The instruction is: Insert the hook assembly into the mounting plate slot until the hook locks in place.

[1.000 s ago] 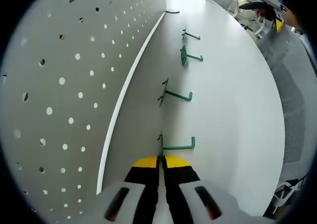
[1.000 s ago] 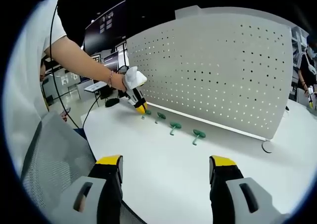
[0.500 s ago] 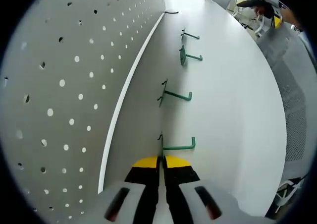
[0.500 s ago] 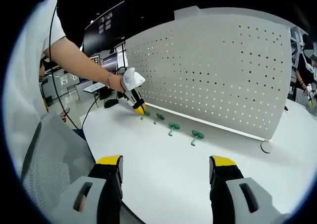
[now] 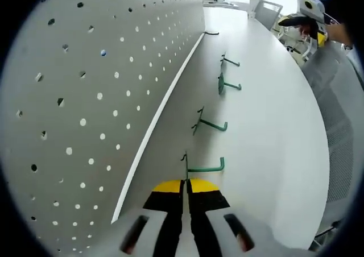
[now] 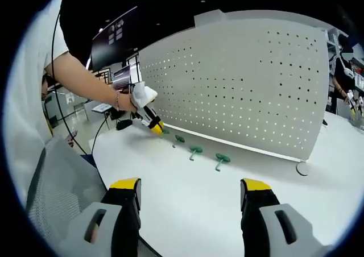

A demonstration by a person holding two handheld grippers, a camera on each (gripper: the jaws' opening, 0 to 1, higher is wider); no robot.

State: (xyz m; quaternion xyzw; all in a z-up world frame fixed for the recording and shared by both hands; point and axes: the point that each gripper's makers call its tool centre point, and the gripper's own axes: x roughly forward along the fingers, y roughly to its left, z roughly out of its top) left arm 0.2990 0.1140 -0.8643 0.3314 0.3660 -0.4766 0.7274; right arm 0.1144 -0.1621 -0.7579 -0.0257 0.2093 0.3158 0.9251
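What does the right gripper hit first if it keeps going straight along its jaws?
Probably bare white table: the right gripper is open, with nothing between its jaws. Farther along that line lie the green hooks and then the pegboard. Depth is unclear, so which comes first depends on its height.

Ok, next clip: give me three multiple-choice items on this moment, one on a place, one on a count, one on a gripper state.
1. Where do the green hooks lie?
A. on the white table along the pegboard's foot
B. hung in the pegboard's holes
C. on the mesh chair

2. How many green hooks are there?
A. two
B. four
C. six

3. How do the right gripper's jaws stand?
A. shut on a hook
B. shut on nothing
C. wide apart, holding nothing

Answers:
1 A: the row rests on the table beside the pegboard.
2 B: nearest hook, then three more beyond it.
3 C: the right gripper shows bare table between its jaws, while the left gripper is closed at the nearest hook.
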